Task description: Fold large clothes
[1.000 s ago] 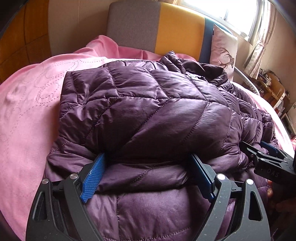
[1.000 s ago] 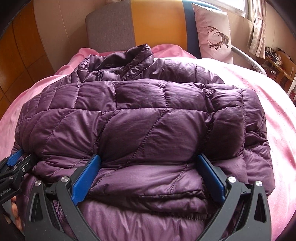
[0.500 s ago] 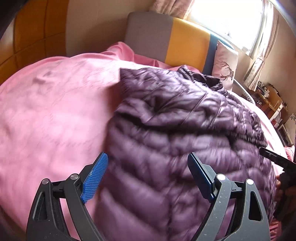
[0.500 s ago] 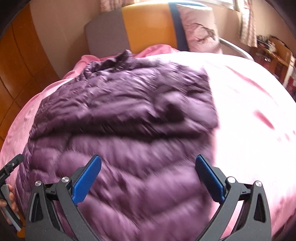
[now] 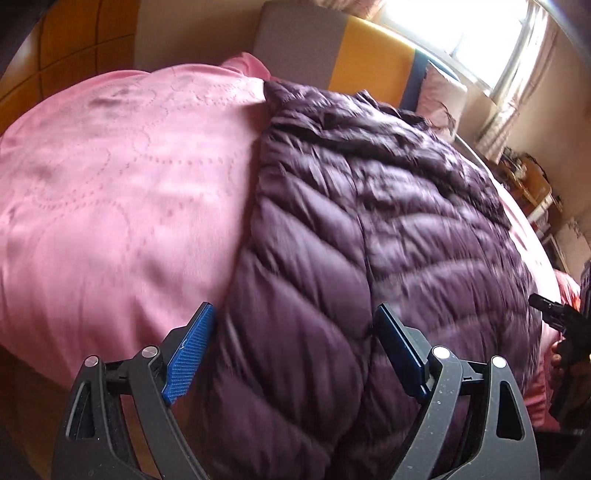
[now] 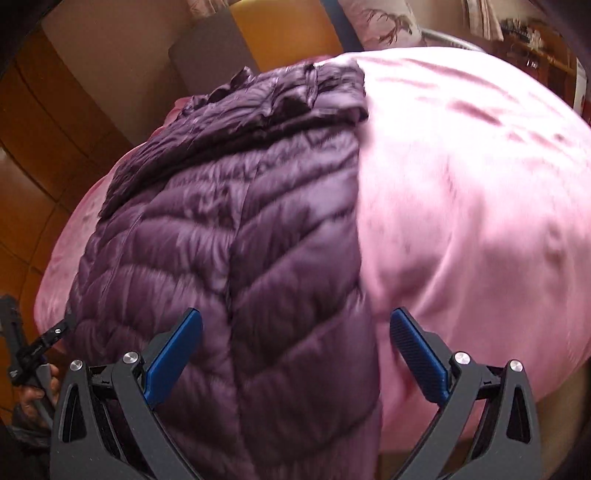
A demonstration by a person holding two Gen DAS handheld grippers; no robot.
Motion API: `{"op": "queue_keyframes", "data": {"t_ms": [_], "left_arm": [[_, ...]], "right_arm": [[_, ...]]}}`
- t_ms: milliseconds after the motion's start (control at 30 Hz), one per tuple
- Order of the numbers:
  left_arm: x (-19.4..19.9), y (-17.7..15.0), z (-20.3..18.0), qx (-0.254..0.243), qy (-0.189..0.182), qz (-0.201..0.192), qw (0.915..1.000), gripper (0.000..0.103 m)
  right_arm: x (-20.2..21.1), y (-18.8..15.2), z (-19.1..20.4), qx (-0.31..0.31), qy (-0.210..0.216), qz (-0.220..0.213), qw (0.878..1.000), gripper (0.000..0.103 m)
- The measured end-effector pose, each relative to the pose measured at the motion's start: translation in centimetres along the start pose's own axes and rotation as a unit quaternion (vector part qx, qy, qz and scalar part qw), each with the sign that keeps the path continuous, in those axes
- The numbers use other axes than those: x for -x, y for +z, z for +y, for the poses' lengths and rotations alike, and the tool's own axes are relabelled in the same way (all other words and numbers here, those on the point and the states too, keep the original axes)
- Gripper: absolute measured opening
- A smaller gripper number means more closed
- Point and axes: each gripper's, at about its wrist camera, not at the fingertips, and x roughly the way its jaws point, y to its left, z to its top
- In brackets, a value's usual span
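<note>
A purple quilted down jacket (image 5: 369, 221) lies on the pink bed cover (image 5: 110, 184), its near end drooping over the bed's edge. Its far end, by the collar (image 6: 280, 96), is folded over on itself. My left gripper (image 5: 293, 350) hovers above the jacket's left edge, open, and its blue pads touch nothing. My right gripper (image 6: 295, 350) is open too. It straddles the jacket's right edge, with the left pad over the jacket and the right pad over the cover. Each view catches the other gripper at its edge: the right gripper (image 5: 557, 321) and the left gripper (image 6: 29, 347).
A grey, yellow and blue headboard (image 5: 332, 55) and a deer-print pillow (image 6: 384, 26) stand at the far end of the bed. Wooden wall panels (image 6: 44, 122) run along the left. A cluttered desk (image 5: 528, 181) and a curtained window (image 5: 517, 55) are on the right.
Both grippers have drawn back from the jacket's fold toward the near bed edge, and their jaws have stayed wide. The views have swung apart, so more pink cover shows on each side.
</note>
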Motion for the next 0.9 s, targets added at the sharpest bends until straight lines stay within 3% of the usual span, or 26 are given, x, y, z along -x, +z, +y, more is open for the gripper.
{"op": "queue_keyframes", "data": {"t_ms": [167, 367, 433, 467, 500, 533, 600, 633, 700, 900], "left_arm": [[0.8, -2.5, 0.6, 0.008, -0.028, 0.031, 0.9991, 0.084], [0.7, -4.1, 1.4, 0.028, -0.066, 0.070, 0.9950, 0.077], [0.6, -4.7, 1.3, 0.024, -0.078, 0.079, 0.9935, 0.069], [0.7, -4.8, 1.2, 0.021, -0.083, 0.081, 0.9930, 0.061], [0.7, -4.9, 1.1, 0.019, -0.089, 0.082, 0.9925, 0.047], [0.9, -4.9, 1.0, 0.013, -0.096, 0.082, 0.9919, 0.041], [1.6, -4.8, 0.6, -0.003, -0.101, 0.077, 0.9919, 0.017], [1.9, -4.6, 0.5, -0.008, -0.103, 0.073, 0.9920, 0.013], [3.0, -3.8, 0.7, -0.010, -0.121, 0.058, 0.9909, 0.008], [7.2, 0.0, 1.8, 0.019, -0.198, -0.005, 0.9801, 0.007]], "right_arm": [[1.2, -3.2, -0.3, -0.006, 0.034, 0.027, 0.999, 0.099], [1.3, -6.5, -1.2, -0.023, 0.057, 0.067, 0.996, 0.074], [0.9, -7.1, -1.2, -0.019, 0.056, 0.082, 0.995, 0.061], [0.8, -7.3, -1.1, -0.016, 0.058, 0.088, 0.994, 0.055], [0.5, -7.1, -0.7, -0.012, 0.061, 0.094, 0.994, 0.046], [0.5, -7.0, -0.4, -0.006, 0.065, 0.096, 0.993, 0.035], [0.8, -6.7, 0.5, 0.008, 0.069, 0.096, 0.993, 0.023], [1.1, -6.4, 0.9, 0.012, 0.077, 0.094, 0.993, 0.015], [1.9, -5.7, 1.6, 0.017, 0.096, 0.083, 0.992, 0.011], [5.7, -2.6, 3.3, 0.024, 0.176, 0.015, 0.984, 0.010]]}}
